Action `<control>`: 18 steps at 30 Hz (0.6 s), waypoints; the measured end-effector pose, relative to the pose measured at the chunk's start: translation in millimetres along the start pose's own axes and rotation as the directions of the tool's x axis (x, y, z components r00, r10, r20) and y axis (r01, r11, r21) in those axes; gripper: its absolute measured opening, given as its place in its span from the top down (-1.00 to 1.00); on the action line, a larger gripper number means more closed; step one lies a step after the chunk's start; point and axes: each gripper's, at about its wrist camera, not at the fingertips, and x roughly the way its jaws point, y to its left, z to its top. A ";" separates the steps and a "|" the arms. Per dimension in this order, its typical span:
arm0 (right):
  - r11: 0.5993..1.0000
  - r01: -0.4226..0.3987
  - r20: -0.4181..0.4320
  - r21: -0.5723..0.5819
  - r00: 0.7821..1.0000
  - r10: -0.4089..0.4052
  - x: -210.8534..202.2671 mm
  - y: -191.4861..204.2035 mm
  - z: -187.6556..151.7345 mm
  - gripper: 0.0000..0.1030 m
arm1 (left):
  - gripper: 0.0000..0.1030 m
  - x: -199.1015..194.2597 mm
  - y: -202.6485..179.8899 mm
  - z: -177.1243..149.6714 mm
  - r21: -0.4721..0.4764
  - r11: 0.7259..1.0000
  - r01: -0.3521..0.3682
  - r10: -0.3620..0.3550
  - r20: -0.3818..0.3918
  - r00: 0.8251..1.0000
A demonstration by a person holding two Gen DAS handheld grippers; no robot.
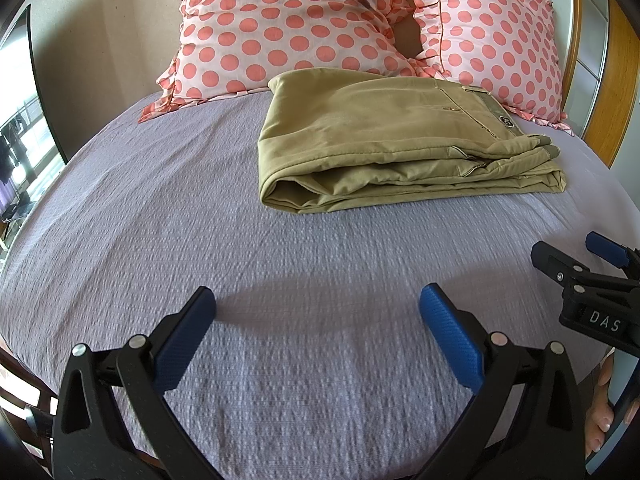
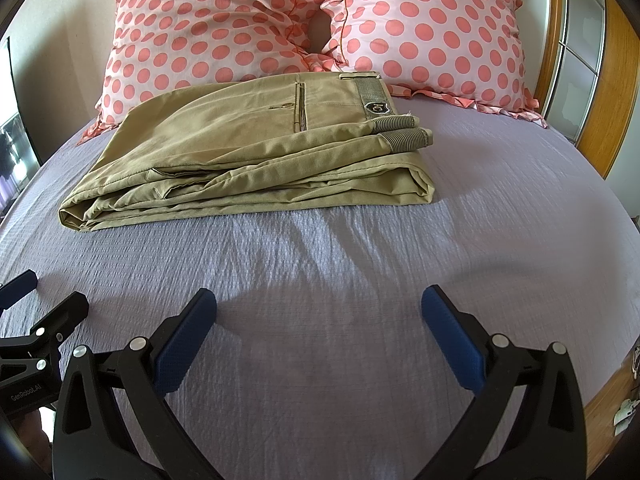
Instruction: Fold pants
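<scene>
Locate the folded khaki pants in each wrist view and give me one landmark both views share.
Left wrist: folded khaki pants upper right of centre, waistband right.
Right wrist: folded khaki pants upper left of centre, badge on waistband facing up.
Shared landmark: the polka-dot pillows right behind them.

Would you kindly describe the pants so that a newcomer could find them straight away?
Start at the bed with the lilac cover and look toward the two pink polka-dot pillows at its head. Just in front of them lie the pants, a folded khaki bundle, the only plain tan item, with a dark badge on the ribbed waistband.
</scene>
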 end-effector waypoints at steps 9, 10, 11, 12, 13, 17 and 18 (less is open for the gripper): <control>1.000 0.000 0.000 0.000 1.000 0.000 -0.6 0.9 -0.7 -0.97 | -0.97 0.0 -0.1 -0.2 0.000 1.000 0.000 0.000 0.000 1.000; 1.000 0.000 0.000 0.000 1.000 0.000 -0.6 1.0 -0.7 -0.97 | -0.97 0.0 -0.1 -0.3 0.000 1.000 0.000 0.000 0.000 1.000; 1.000 0.000 0.000 0.000 1.000 0.000 -0.5 0.9 -0.6 -0.97 | -0.97 0.6 -0.2 0.6 0.000 1.000 0.000 0.000 0.000 1.000; 1.000 0.000 0.000 0.000 1.000 0.000 -0.5 1.0 -0.6 -0.97 | -0.97 0.0 -0.1 -0.2 0.000 1.000 0.000 0.000 0.000 1.000; 1.000 0.000 0.000 0.000 1.000 0.000 -0.5 1.0 -0.7 -0.97 | -0.97 0.4 -0.2 0.3 0.000 1.000 0.000 0.000 0.000 1.000; 1.000 0.001 0.000 0.000 1.000 -0.001 -0.1 0.6 -0.4 -0.97 | -0.97 -0.1 0.0 -0.4 0.000 1.000 0.000 0.000 0.001 1.000; 1.000 0.001 0.000 0.001 1.000 -0.001 -0.4 1.0 -0.6 -0.97 | -0.97 0.1 -0.1 -0.1 0.000 1.000 0.000 0.000 0.001 1.000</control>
